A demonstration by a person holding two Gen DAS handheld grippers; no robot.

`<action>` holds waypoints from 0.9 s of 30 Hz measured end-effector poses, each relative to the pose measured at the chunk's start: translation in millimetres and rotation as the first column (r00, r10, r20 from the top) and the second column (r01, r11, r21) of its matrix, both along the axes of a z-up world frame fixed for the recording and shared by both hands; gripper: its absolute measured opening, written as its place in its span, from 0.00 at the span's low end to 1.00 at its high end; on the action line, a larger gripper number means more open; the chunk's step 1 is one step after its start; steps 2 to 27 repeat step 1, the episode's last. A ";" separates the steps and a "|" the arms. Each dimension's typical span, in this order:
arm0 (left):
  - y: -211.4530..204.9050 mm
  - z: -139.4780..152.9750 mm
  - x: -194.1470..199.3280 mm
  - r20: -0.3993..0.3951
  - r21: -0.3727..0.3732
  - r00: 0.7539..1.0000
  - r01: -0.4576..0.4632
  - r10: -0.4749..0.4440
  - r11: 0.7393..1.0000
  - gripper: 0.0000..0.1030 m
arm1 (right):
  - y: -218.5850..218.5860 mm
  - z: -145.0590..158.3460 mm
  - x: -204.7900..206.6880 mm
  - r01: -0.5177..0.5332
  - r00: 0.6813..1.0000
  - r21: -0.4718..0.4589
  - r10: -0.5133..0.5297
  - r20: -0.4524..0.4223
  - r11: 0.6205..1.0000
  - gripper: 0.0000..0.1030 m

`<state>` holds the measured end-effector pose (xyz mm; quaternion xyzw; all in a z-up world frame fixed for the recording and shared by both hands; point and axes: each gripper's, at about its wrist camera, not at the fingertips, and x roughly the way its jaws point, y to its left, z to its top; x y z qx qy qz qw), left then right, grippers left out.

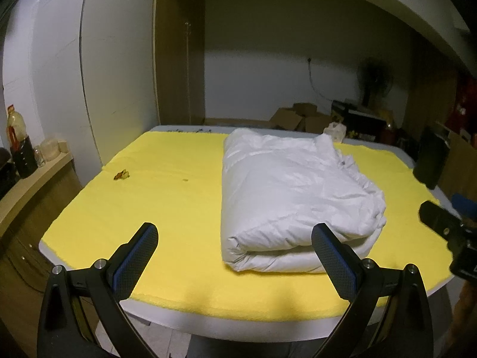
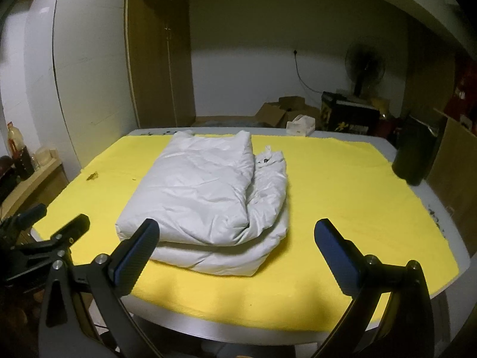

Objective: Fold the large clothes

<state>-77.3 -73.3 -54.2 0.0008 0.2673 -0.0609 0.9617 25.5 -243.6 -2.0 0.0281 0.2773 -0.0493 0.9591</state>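
A white padded garment (image 1: 292,197) lies folded into a thick rectangle on the yellow cloth (image 1: 167,197) that covers the table. In the right wrist view the same garment (image 2: 205,197) shows a crumpled edge along its right side. My left gripper (image 1: 235,232) hangs open above the table's near edge, left of the garment's near corner, holding nothing. My right gripper (image 2: 237,229) is open too, near the front edge, with the garment's near end between and beyond its fingers, apart from it. The right gripper (image 1: 447,226) shows at the right of the left wrist view.
A small brown-yellow scrap (image 1: 121,174) lies on the cloth at the left. A dark cylinder (image 2: 413,161) stands at the table's right edge. Bottles and jars (image 1: 21,146) sit on a side counter at left. Cardboard boxes (image 2: 280,112) and a fan (image 2: 365,65) stand behind.
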 end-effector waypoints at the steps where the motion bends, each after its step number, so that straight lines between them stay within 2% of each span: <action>1: 0.6 0.5 -0.7 0.007 0.002 1.000 -0.005 0.005 1.000 1.00 | 0.1 0.0 0.4 -0.005 1.000 0.002 0.005 -0.002 1.000 1.00; 27: 0.6 0.5 -0.7 0.007 0.002 1.000 -0.005 0.005 1.000 1.00 | 0.1 0.0 0.4 -0.005 1.000 0.002 0.005 -0.002 1.000 1.00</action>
